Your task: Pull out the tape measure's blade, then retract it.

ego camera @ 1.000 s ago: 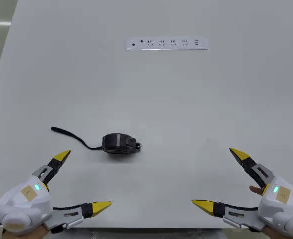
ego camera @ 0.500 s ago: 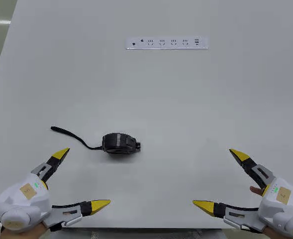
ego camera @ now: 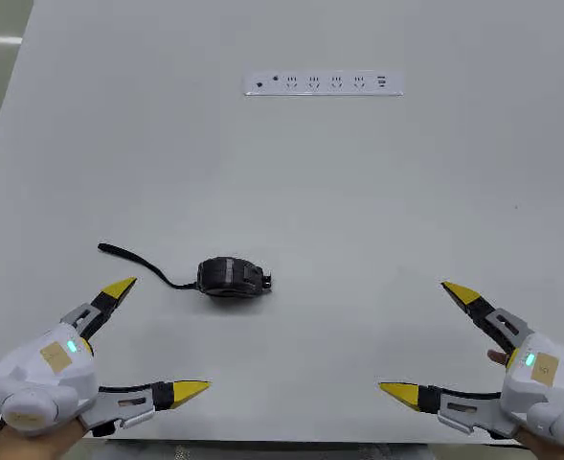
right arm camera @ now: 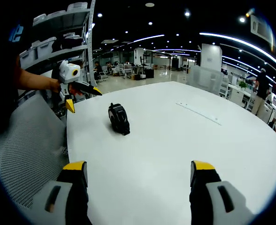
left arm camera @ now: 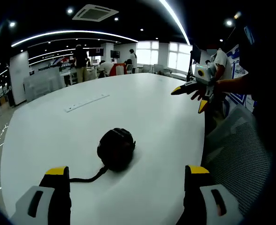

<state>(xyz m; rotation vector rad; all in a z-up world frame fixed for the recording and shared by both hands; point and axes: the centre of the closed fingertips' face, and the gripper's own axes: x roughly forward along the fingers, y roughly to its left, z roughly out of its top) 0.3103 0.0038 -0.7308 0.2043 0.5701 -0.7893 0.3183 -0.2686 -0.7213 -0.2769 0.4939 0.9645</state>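
Tape measure (ego camera: pixel 230 277) black, on table (ego camera: pixel 377 220); lettering too small.

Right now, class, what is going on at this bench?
A person holds a gripper in each hand over a white table. The left gripper and the right gripper are both open, touching nothing. The black tape measure lies nearer the left one, blade not yet pulled out, its strap trailing away. A power strip lies farther back.

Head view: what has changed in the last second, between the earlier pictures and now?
Nothing visibly changed. The left tool and the right tool stay open and apart from the tape measure, which lies untouched with its blade in.
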